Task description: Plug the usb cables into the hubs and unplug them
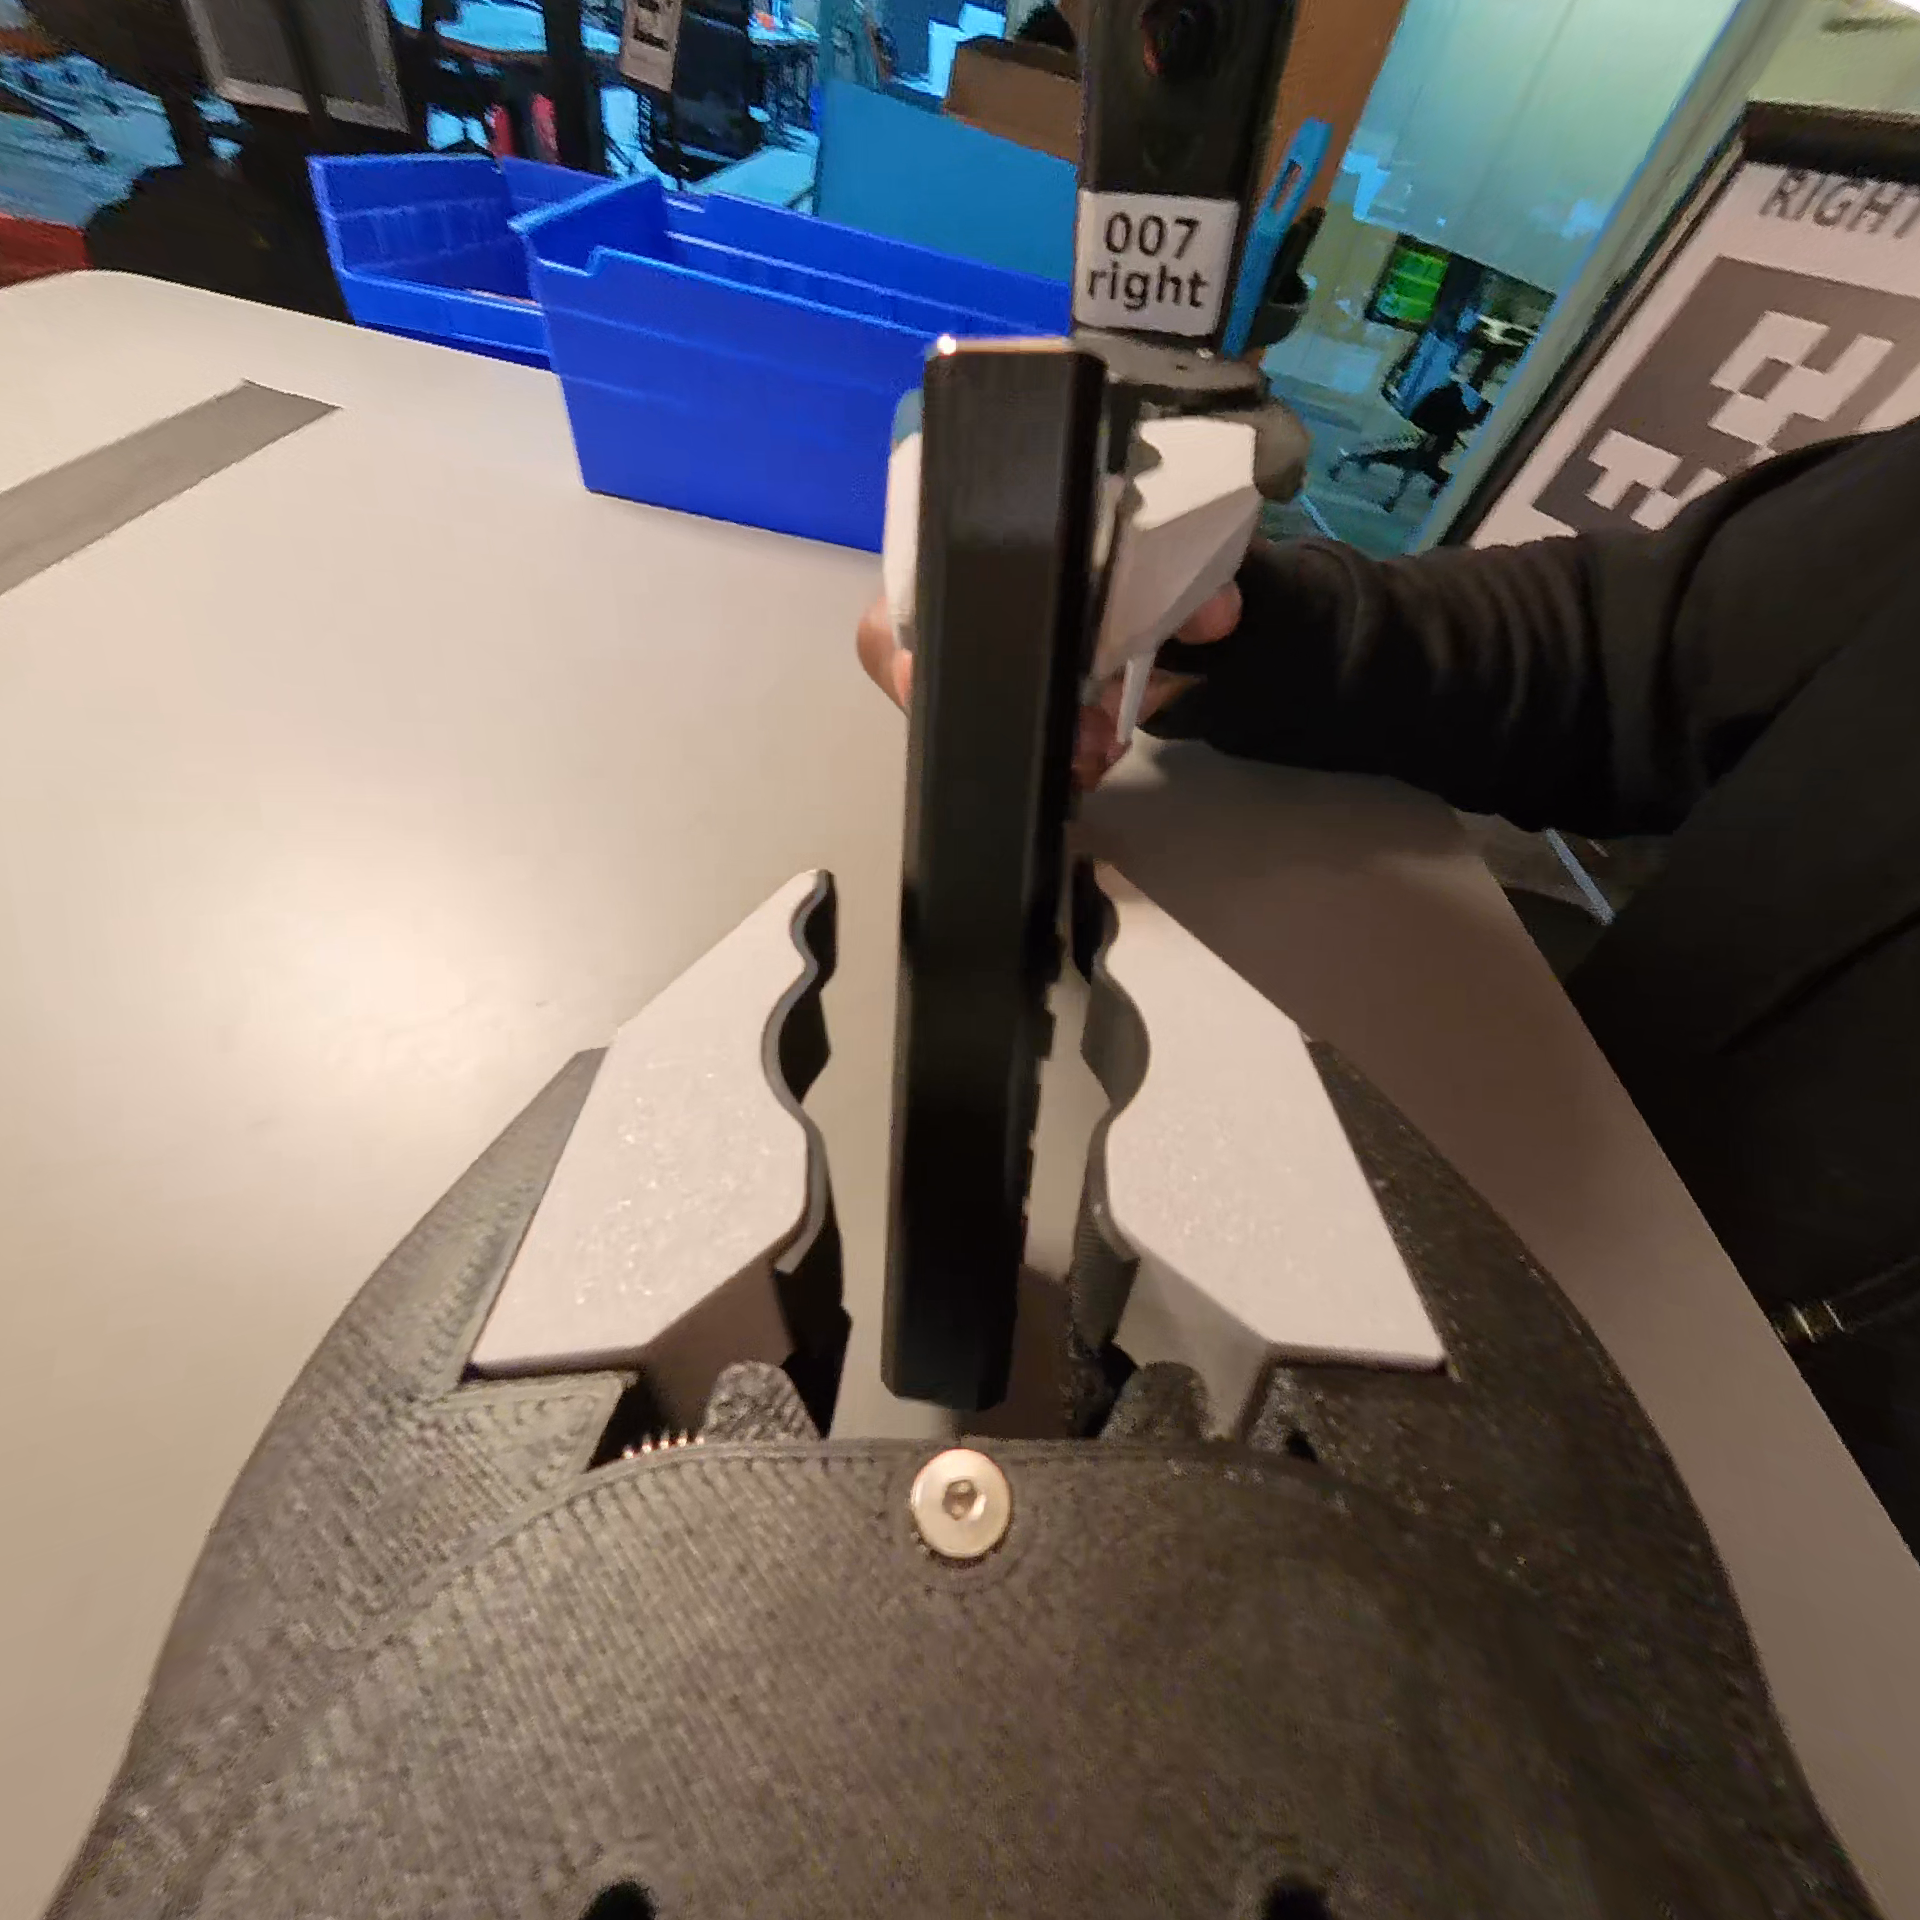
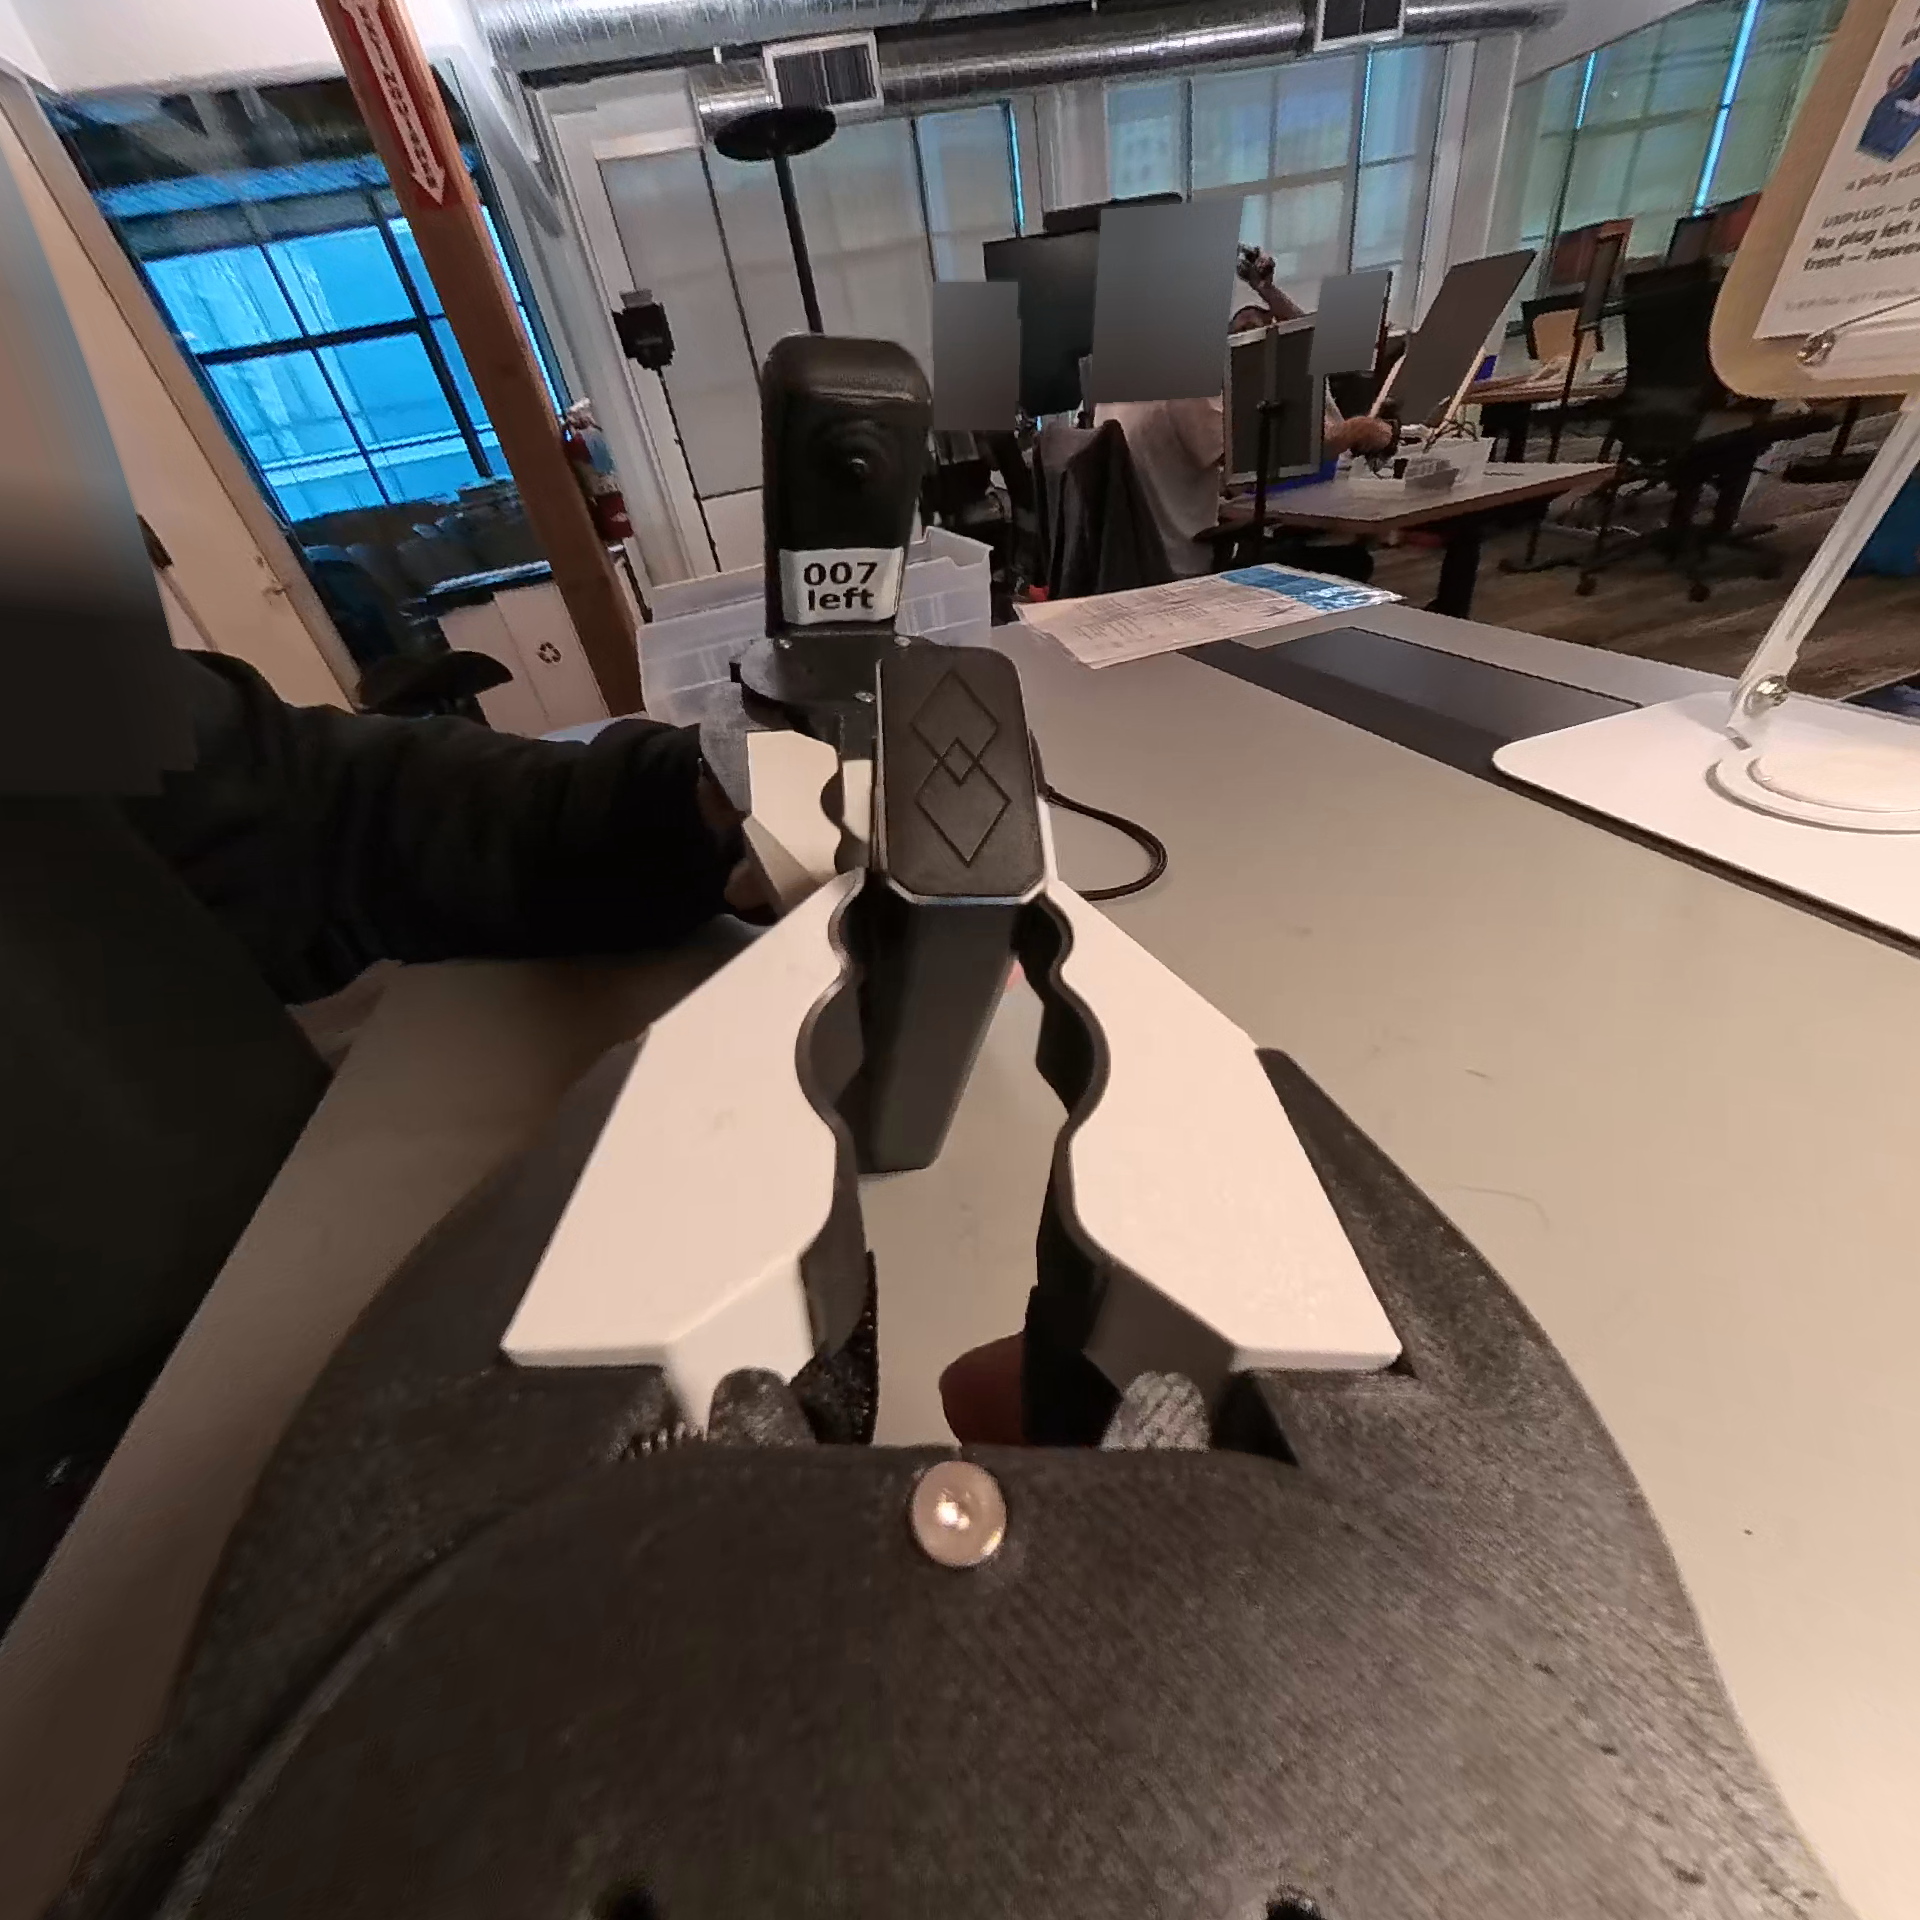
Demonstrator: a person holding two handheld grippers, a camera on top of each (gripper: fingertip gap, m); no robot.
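Observation:
A long black USB hub (image 1: 977,935) stands on its narrow edge over the grey table (image 1: 416,831), between the two grippers that face each other. My left gripper (image 1: 961,904) sits around the hub's near end with a thin gap on each side, so it is open. My right gripper (image 2: 951,899) pinches the other end of the hub (image 2: 956,790) at its fingertips. The right gripper also shows beyond the hub in the left wrist view (image 1: 1039,540). A black cable (image 2: 1138,847) curls on the table behind the hub. No plug is visible in the ports.
Blue bins (image 1: 727,416) stand at the table's far side. A sign stand on a white base (image 2: 1714,800), papers (image 2: 1195,613) and a dark inset strip (image 2: 1403,675) lie on the table. The person's black sleeves (image 1: 1507,675) cross the table edge. The gap from one gripper's tips to the other's is roughly 4 centimeters.

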